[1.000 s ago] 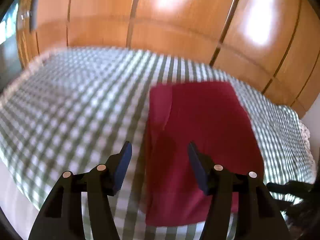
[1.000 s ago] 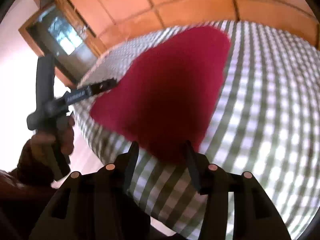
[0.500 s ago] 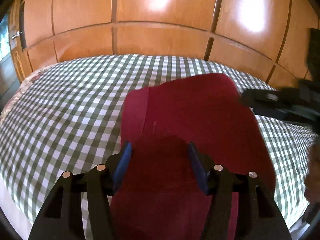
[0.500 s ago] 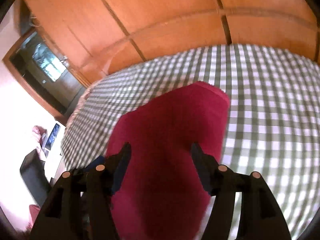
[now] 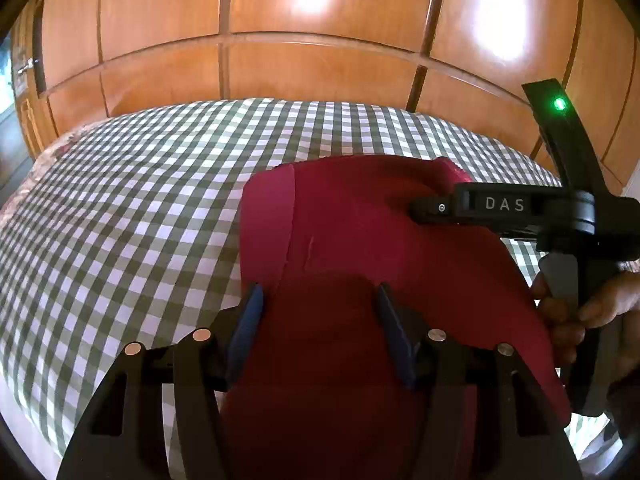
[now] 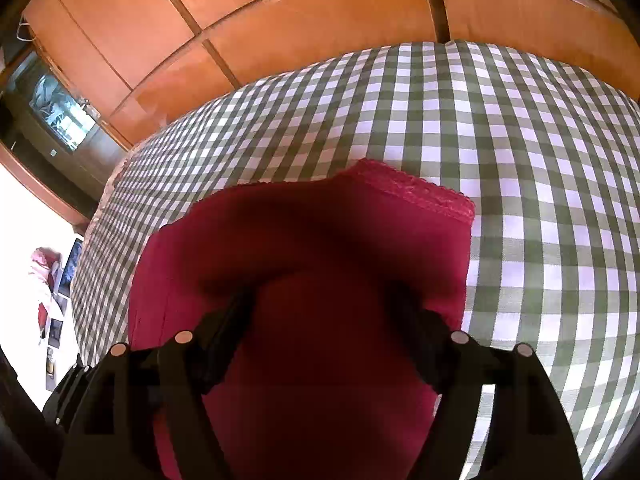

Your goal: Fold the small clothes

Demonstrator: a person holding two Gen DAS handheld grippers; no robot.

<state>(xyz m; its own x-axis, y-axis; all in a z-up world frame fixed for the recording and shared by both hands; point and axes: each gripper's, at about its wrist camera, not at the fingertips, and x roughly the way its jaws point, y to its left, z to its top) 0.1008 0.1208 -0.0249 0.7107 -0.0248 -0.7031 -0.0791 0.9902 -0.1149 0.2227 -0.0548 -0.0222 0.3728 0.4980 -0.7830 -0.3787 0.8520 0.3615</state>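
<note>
Because the red garment [image 5: 360, 240] lay flat on the near part of the checked bedspread [image 5: 140, 200], both claws hung low over it, presumably to pick fold points. Left gripper [image 5: 318, 300] stood part open over the near cloth, gripping nothing (pads clear). Right gripper [image 6: 324, 308] was opening above the far, lace-trimmed end, empty too; its arm crossed in from the right.

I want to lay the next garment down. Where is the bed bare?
Bare checked bedspread lies left of the red garment, up to the wooden wardrobe, and right of it too. Crowded: both grippers, left and right, hang over the garment.
</note>
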